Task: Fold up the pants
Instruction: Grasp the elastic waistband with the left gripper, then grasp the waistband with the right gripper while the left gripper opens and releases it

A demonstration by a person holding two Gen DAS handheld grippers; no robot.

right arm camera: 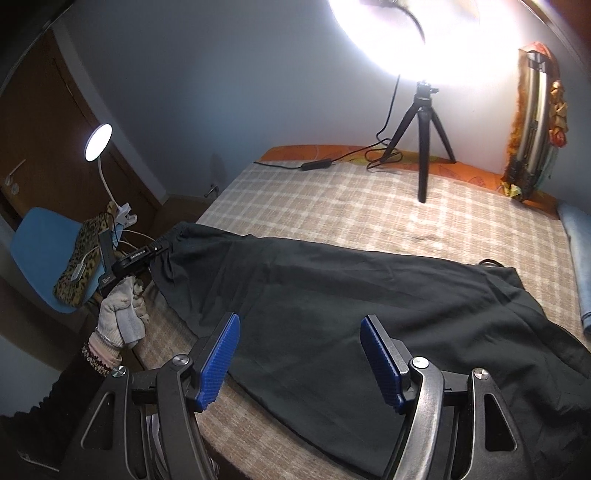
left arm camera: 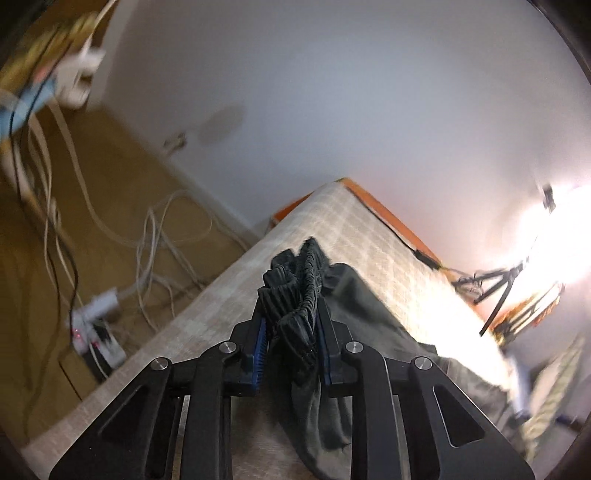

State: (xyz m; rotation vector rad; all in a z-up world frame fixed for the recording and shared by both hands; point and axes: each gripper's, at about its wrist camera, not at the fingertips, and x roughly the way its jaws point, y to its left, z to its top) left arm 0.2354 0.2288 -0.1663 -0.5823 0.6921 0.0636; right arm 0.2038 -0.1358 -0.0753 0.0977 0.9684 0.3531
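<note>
Dark pants [right arm camera: 369, 295] lie spread across a checked bed [right arm camera: 332, 199], waistband at the left edge, legs running right. The left gripper [left arm camera: 290, 325] is clenched on the gathered elastic waistband [left arm camera: 295, 284], its blue pads pressing the bunched fabric. The right gripper [right arm camera: 301, 358] hangs released above the near hem, nothing between its fingers. A tripod [right arm camera: 424, 125] with a bright lamp stands at the far side.

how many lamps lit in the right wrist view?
2. A big ring lamp glares at the top, above the tripod standing on the bed. A small round desk lamp glows at left, over the blue chair. Others may sit outside the frame.
</note>
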